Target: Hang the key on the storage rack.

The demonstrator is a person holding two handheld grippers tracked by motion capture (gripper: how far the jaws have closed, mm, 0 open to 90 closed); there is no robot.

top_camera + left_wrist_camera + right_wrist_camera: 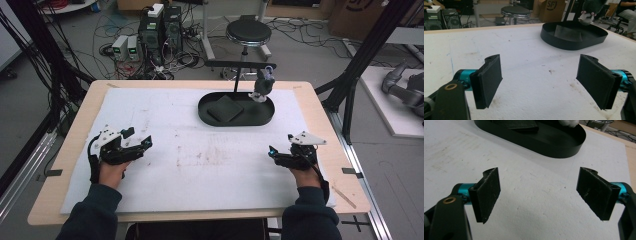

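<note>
Both tongs are held low over the white mat (200,165) on the tabletop (80,125), each spread wide with nothing between its pads. The left tongs (141,141) and right tongs (278,151) are seen well short of the black tray (236,121) — one to each side of it. Inside the tray a dark folded cloth (225,108) is laid flat; a small toy (262,85) is seen at the tray's far rim.
</note>
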